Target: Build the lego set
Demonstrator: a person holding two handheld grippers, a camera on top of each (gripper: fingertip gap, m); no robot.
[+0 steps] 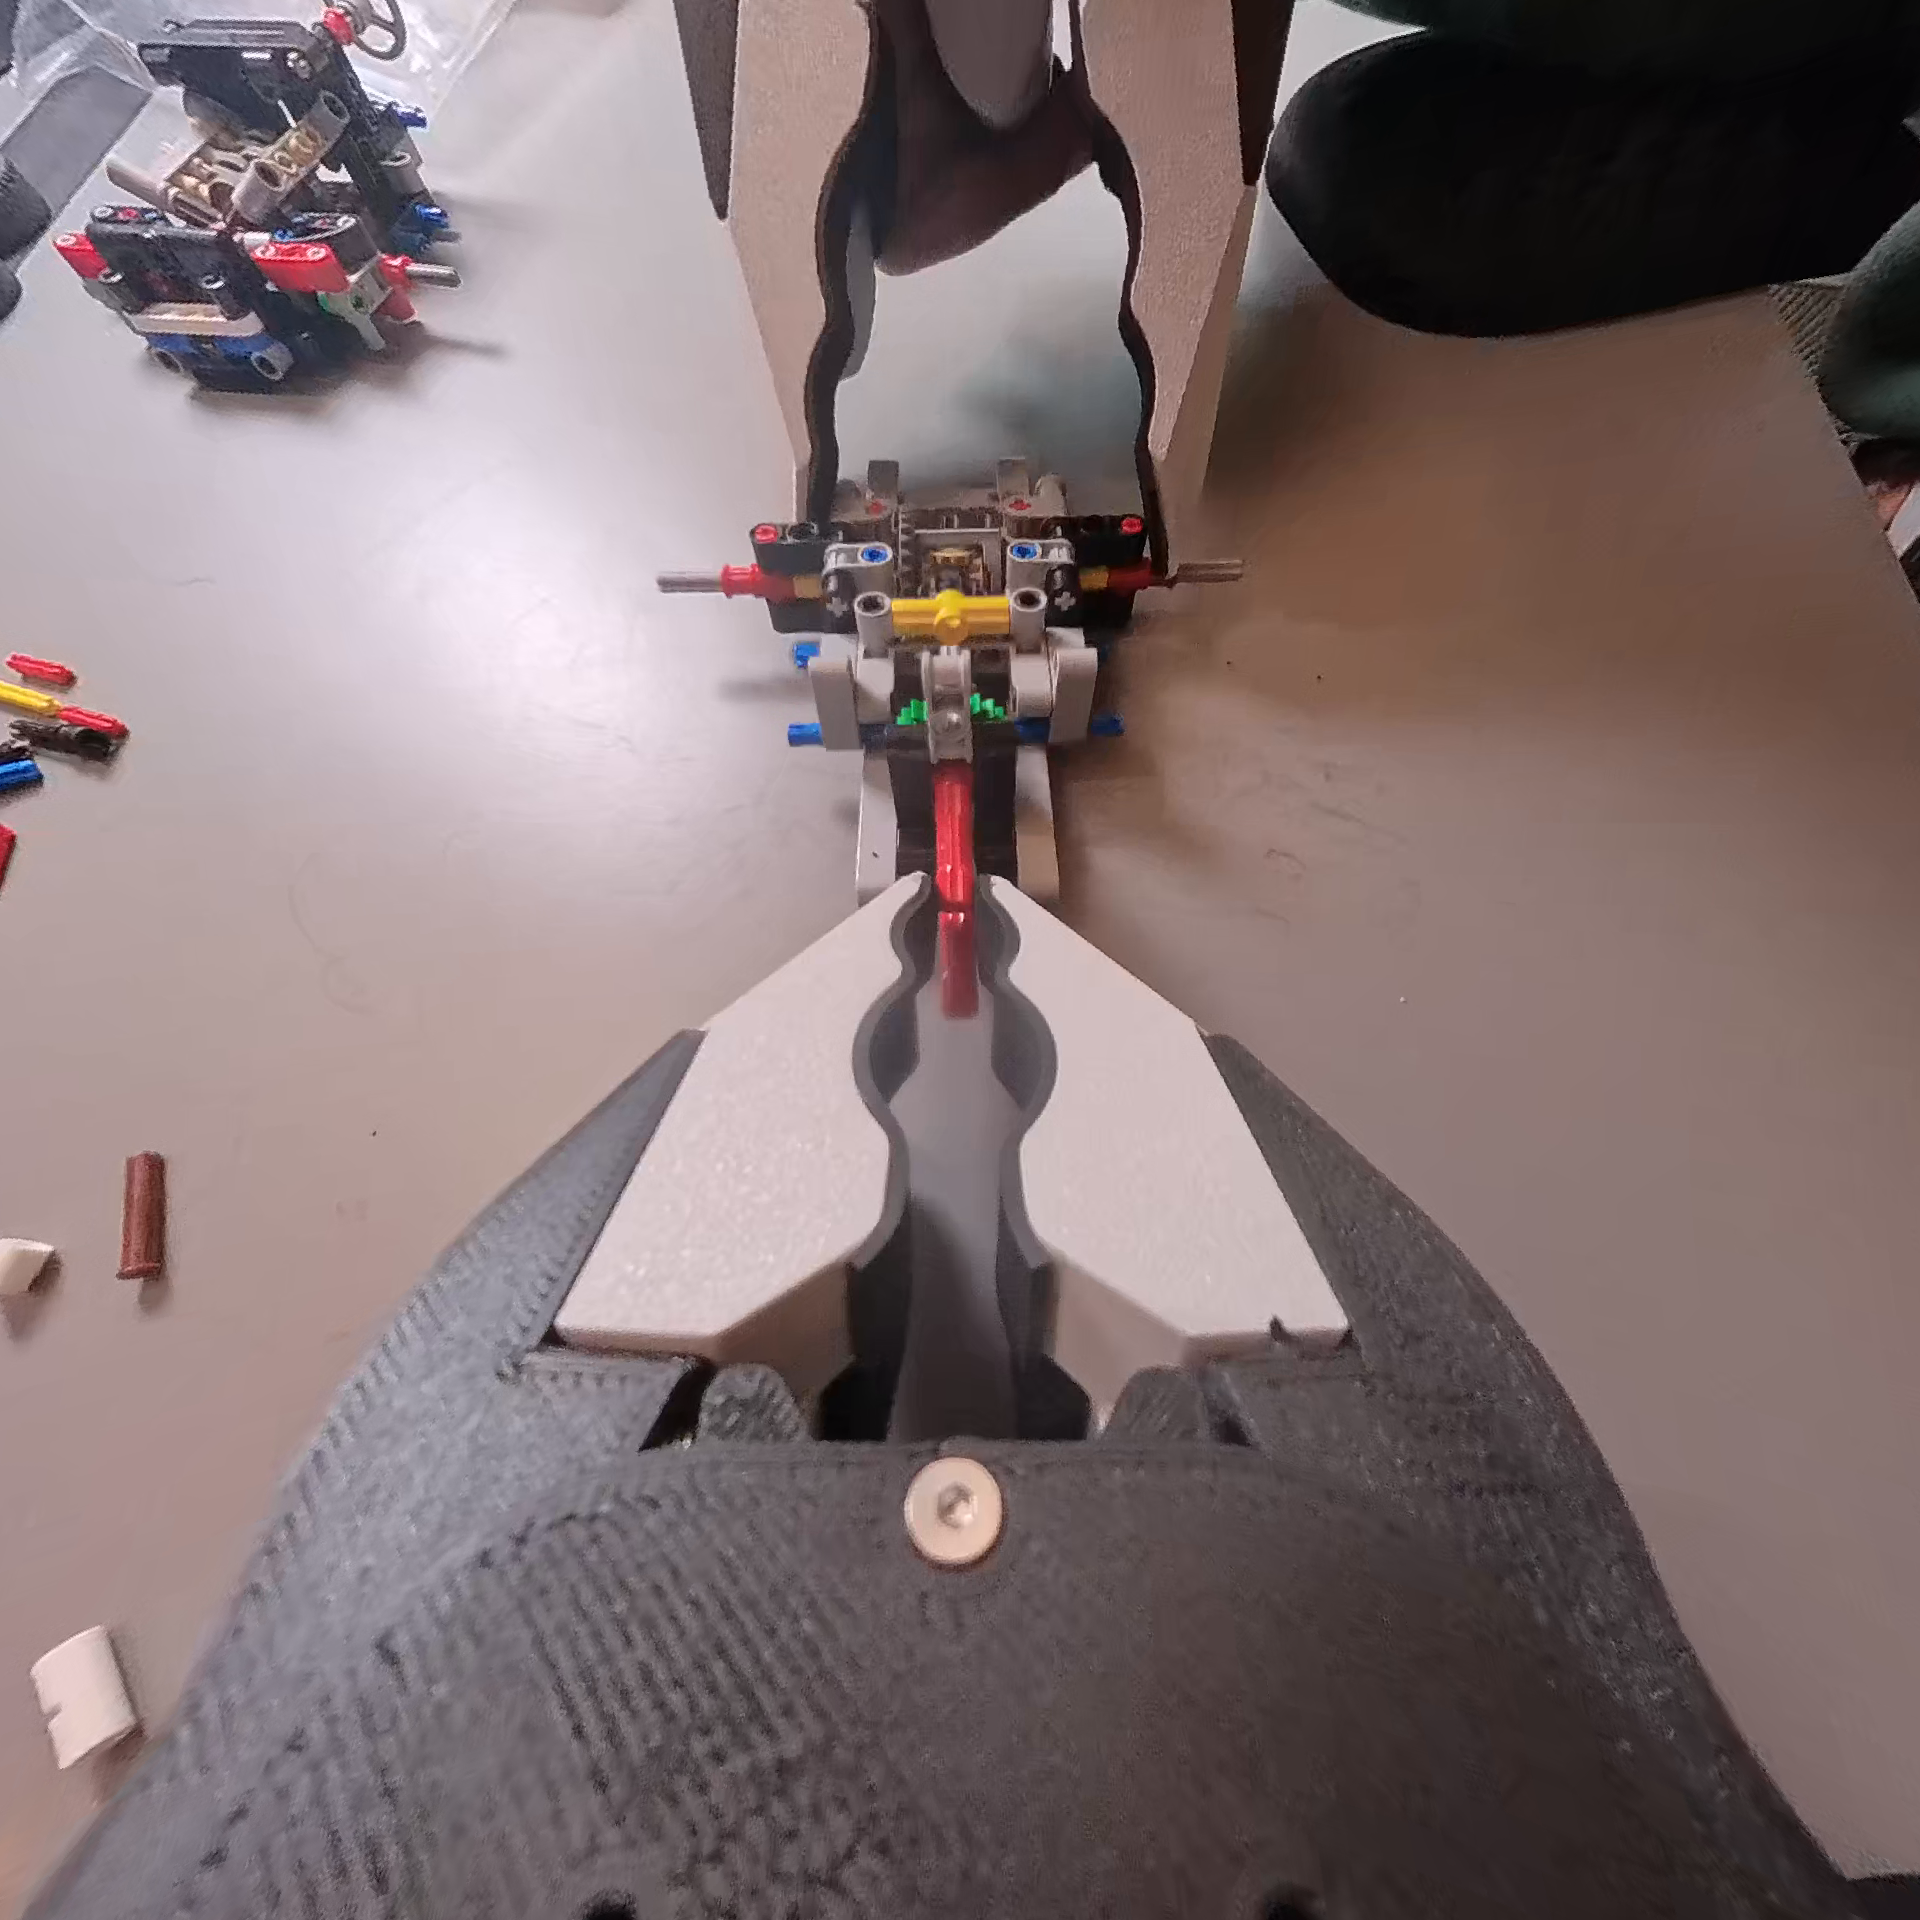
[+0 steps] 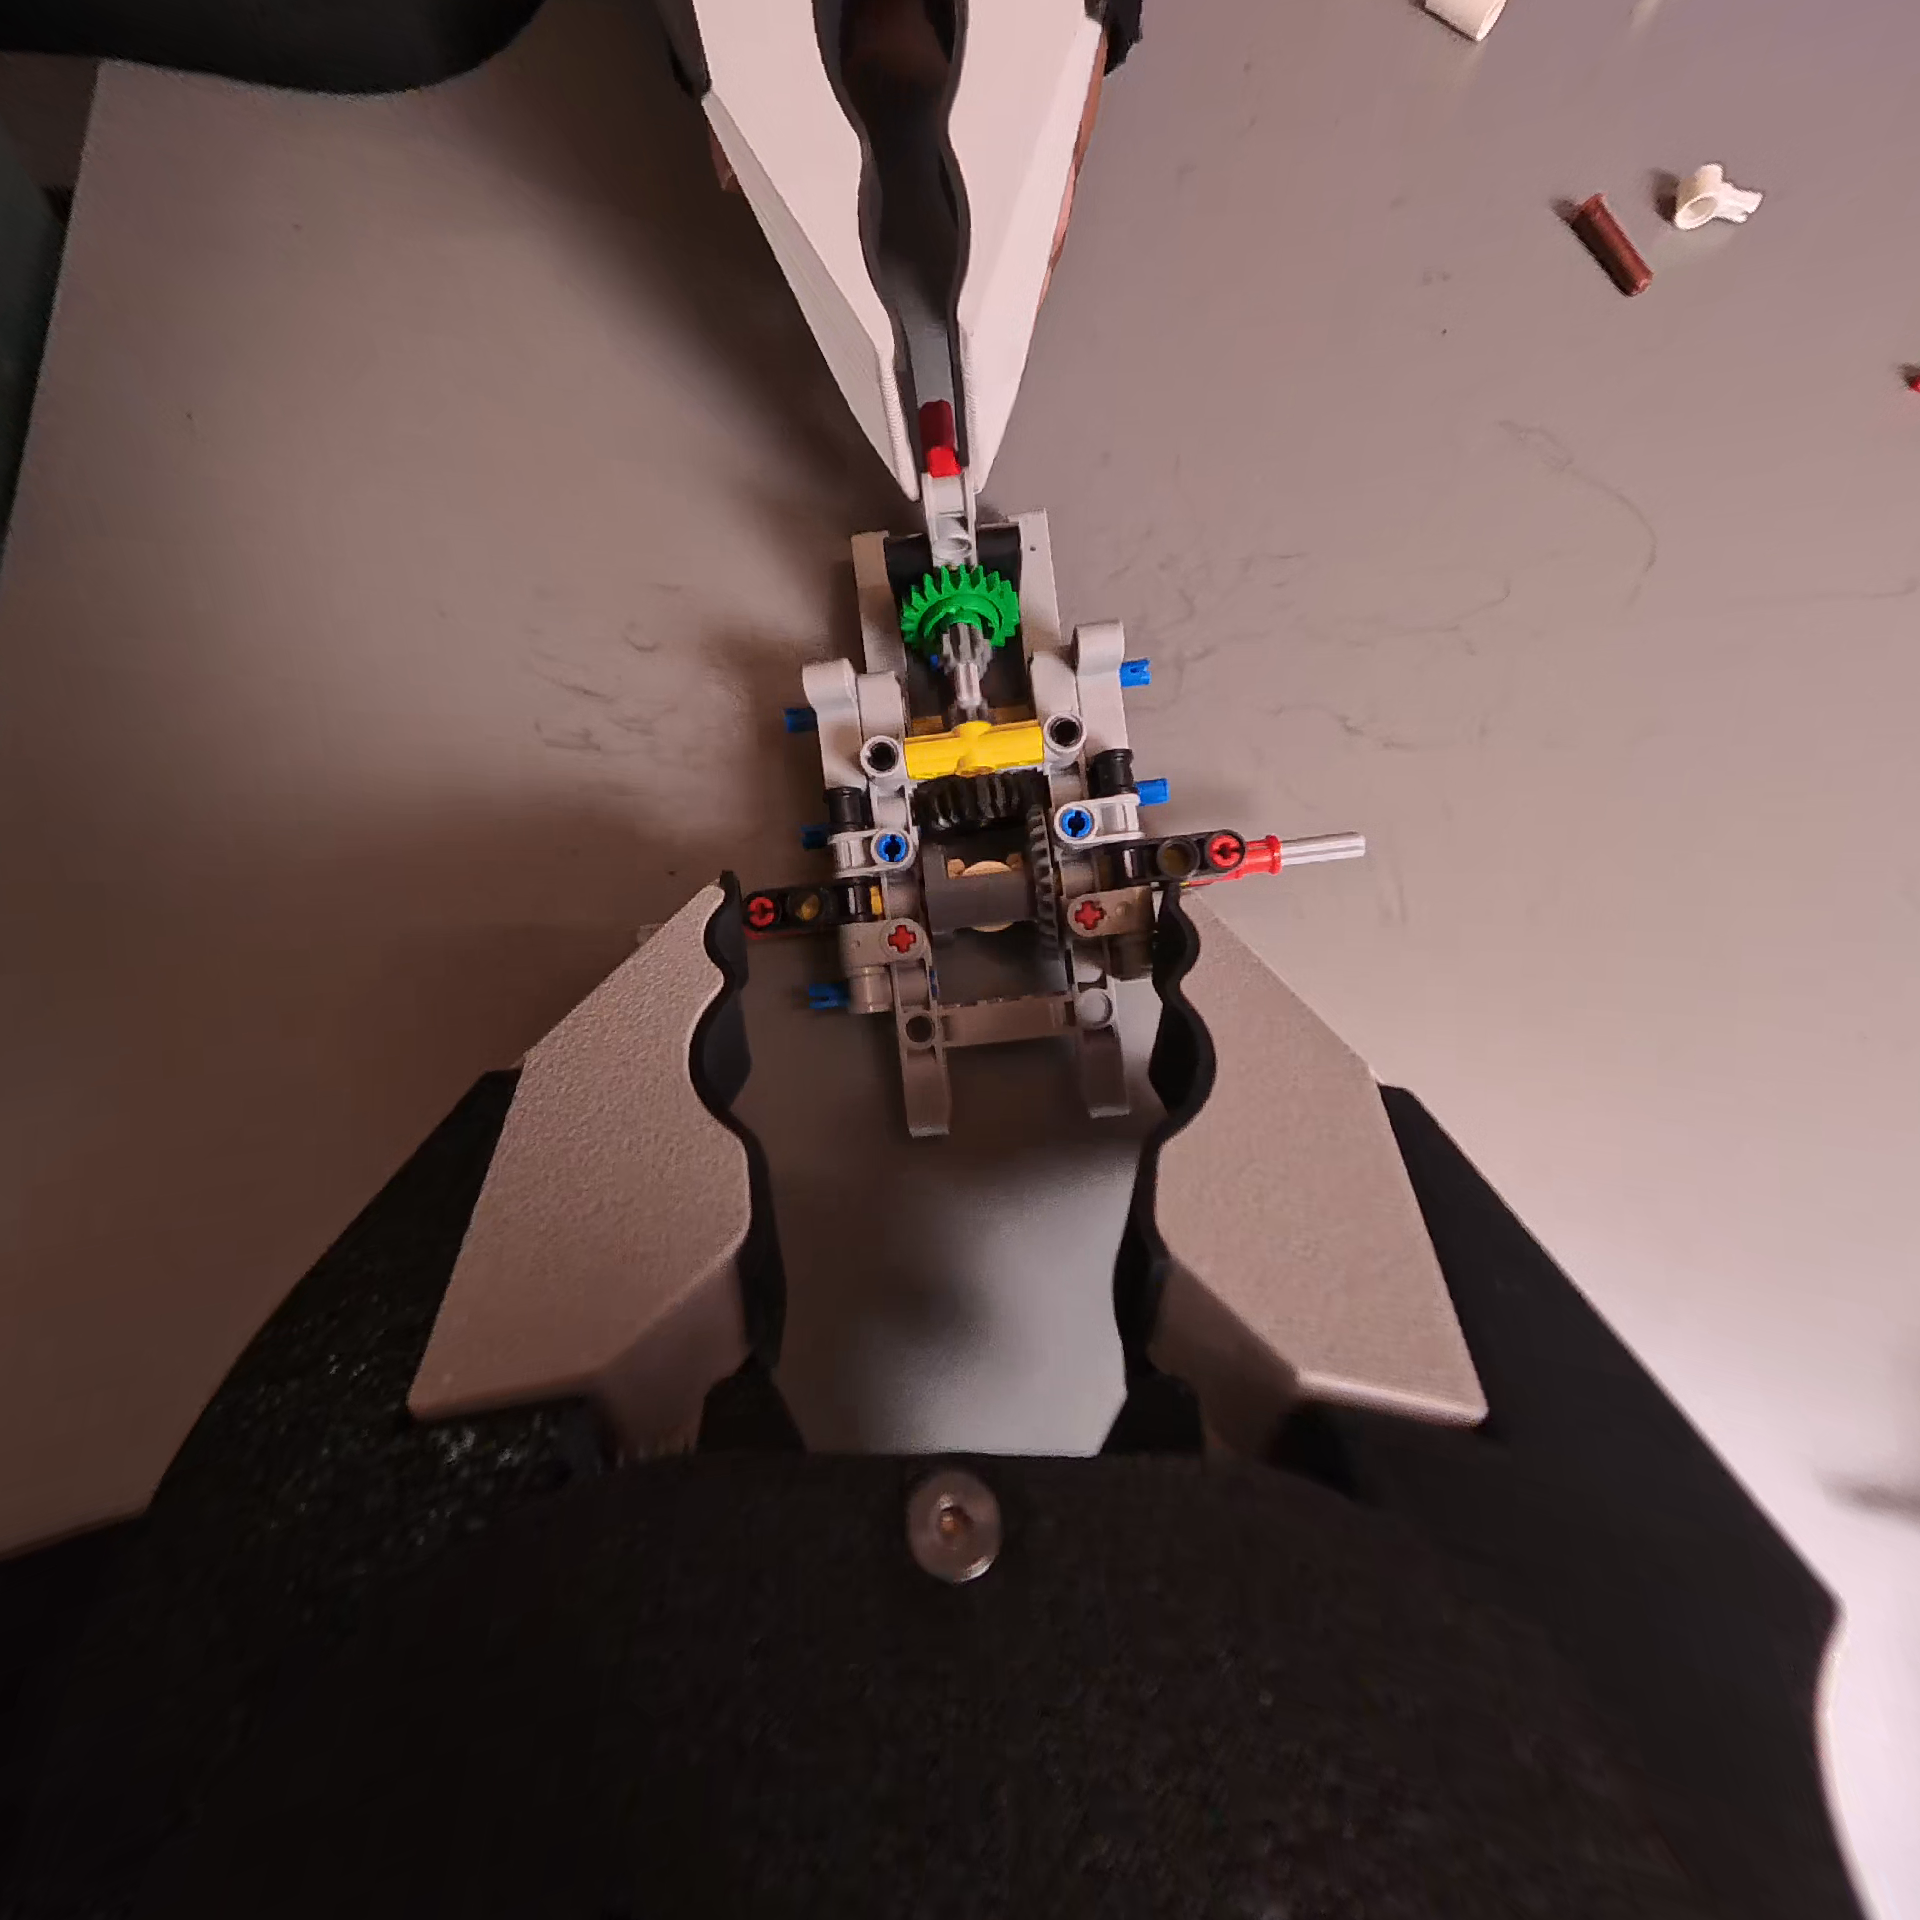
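At frame centre on the worktop (image 2: 312,520), the light, rigid brick assembly (image 2: 977,831) looks fragile at its pins. Our left tool (image 1: 954,894) pinches its red axle (image 1: 954,831); our right tool (image 2: 940,925) grips the flanks, spread wide.

Black textured gripper (image 1: 954,914) body, white fingers, silver screw (image 1: 954,1509).
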